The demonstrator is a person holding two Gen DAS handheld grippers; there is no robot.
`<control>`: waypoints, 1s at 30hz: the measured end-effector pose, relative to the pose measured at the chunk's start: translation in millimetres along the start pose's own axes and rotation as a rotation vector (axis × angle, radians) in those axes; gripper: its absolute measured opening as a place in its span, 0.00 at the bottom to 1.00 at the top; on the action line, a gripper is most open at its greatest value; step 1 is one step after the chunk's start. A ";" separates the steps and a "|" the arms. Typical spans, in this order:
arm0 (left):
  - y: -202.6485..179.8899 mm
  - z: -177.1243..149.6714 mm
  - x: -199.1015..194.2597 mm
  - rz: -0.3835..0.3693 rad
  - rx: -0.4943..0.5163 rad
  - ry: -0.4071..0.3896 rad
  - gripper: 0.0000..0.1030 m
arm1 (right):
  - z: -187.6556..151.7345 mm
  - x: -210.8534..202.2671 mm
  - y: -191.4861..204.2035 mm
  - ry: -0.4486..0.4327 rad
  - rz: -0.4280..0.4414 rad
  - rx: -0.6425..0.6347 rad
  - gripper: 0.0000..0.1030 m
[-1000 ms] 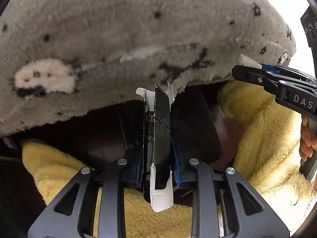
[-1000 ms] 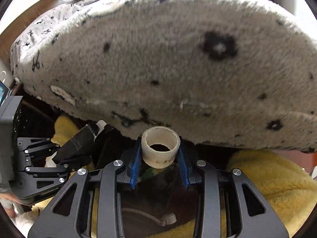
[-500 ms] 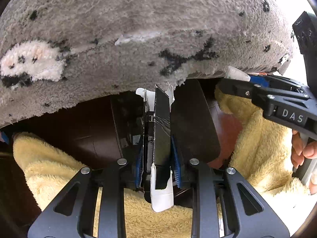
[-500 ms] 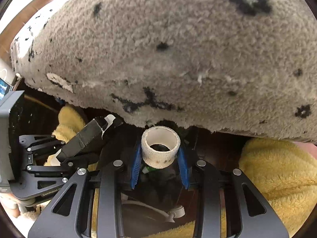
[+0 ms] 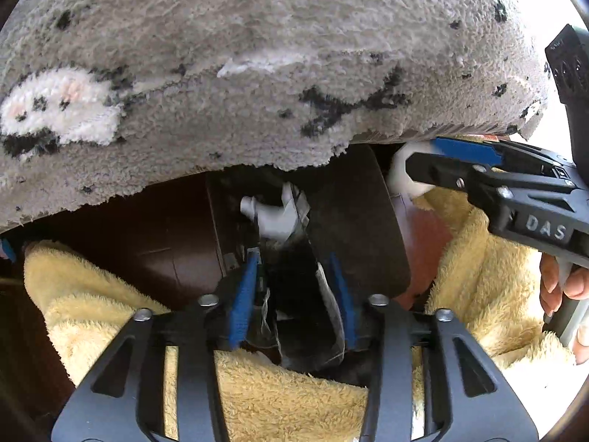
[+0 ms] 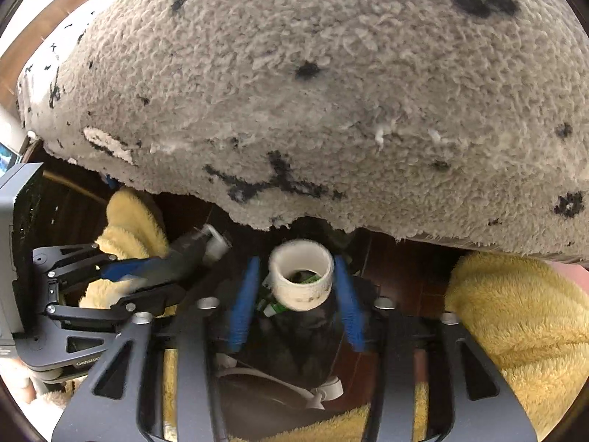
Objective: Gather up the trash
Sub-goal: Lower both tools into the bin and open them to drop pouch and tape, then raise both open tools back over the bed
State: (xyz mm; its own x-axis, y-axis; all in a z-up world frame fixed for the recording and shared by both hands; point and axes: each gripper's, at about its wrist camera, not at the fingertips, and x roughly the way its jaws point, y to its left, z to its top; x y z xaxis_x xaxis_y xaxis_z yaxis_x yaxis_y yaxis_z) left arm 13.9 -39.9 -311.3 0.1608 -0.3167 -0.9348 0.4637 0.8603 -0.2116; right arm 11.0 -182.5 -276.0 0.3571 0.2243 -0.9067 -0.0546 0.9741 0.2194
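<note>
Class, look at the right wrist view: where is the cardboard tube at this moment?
The cardboard tube sits centre frame between the right gripper's open blue pads, just below the grey rug's edge.

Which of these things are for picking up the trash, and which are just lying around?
For the job:
- white cardboard ring
- flattened black-and-white carton
- dark container, probably the bin

Just lying about:
- grey speckled rug
- yellow fluffy blanket
</note>
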 end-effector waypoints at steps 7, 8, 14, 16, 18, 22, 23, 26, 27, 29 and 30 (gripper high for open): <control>6.8 -0.8 -15.4 0.042 -0.011 -0.027 0.73 | 2.4 -19.3 -16.5 -0.045 -0.031 0.041 0.80; 7.4 -0.6 -19.4 0.051 -0.008 -0.035 0.79 | 2.8 -23.0 -20.0 -0.054 -0.037 0.051 0.83; 7.4 1.1 -47.7 0.085 0.012 -0.093 0.91 | 5.3 -45.1 -34.0 -0.105 -0.058 0.080 0.89; 7.3 1.6 -56.4 0.085 0.012 -0.113 0.91 | 7.9 -50.4 -35.4 -0.118 -0.060 0.084 0.89; 8.7 2.6 -66.5 0.084 0.014 -0.133 0.91 | 8.9 -55.5 -37.2 -0.130 -0.060 0.086 0.89; 6.2 7.0 -85.0 0.087 0.016 -0.177 0.91 | 12.5 -67.6 -38.2 -0.155 -0.057 0.080 0.89; 5.9 7.8 -90.2 0.087 0.016 -0.190 0.91 | 13.5 -71.4 -37.1 -0.165 -0.060 0.076 0.89; 5.9 10.4 -105.1 0.094 0.016 -0.224 0.91 | 16.4 -85.1 -34.3 -0.198 -0.066 0.063 0.89; 5.8 11.8 -110.0 0.098 0.016 -0.237 0.91 | 17.2 -89.7 -33.2 -0.209 -0.069 0.059 0.89; 5.8 14.6 -117.4 0.106 0.015 -0.262 0.91 | 20.3 -100.6 -31.3 -0.237 -0.077 0.047 0.89; 5.5 15.9 -120.2 0.111 0.015 -0.271 0.91 | 22.0 -105.8 -30.3 -0.251 -0.082 0.039 0.89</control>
State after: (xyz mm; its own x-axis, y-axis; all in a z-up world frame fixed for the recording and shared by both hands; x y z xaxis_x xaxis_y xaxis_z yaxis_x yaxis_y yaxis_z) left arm 11.0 -3.4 -195.5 0.4370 -0.3182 -0.8413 0.4428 0.8902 -0.1067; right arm -4.6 -236.4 -178.8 0.5790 0.1254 -0.8056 0.0185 0.9858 0.1668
